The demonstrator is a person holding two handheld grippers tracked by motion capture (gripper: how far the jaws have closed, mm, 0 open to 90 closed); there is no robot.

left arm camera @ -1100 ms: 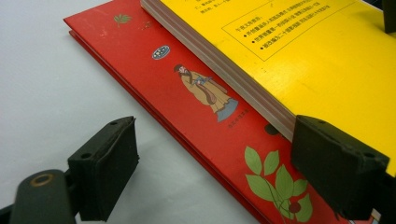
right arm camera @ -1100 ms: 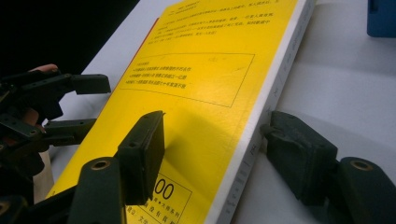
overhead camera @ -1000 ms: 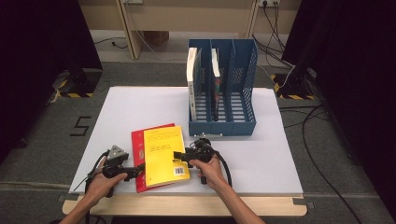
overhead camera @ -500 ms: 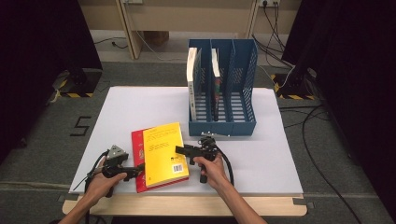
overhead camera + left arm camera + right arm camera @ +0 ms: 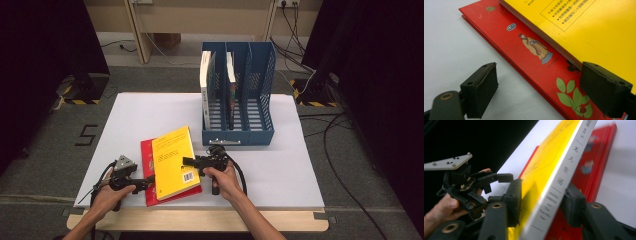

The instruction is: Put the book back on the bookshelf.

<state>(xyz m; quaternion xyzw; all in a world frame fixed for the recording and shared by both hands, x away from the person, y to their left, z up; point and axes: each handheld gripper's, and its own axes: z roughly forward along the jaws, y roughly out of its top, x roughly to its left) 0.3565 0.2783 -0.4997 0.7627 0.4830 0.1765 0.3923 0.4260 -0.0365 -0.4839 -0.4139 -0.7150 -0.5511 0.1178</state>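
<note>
At the left of the high view we hold the left hand-held gripper [image 5: 148,183] low on the white desk [image 5: 140,120], its jaws spread wide and gripping nothing. In the left gripper view they straddle the near corner of the red book [image 5: 534,53]: one pad [image 5: 482,88] sits over bare desk, the other by the edge of the yellow book [image 5: 594,32].

The red book [image 5: 147,165] lies flat on the desk with the yellow book [image 5: 172,161] on top of it.

The right hand-held gripper [image 5: 189,161] reaches the yellow book's right edge; its jaws have just been closing, and in the right gripper view they bracket the book's white spine [image 5: 564,177], the pads at or very near its covers.

Behind stands a blue file rack [image 5: 260,85] with two upright books [image 5: 205,82].
</note>
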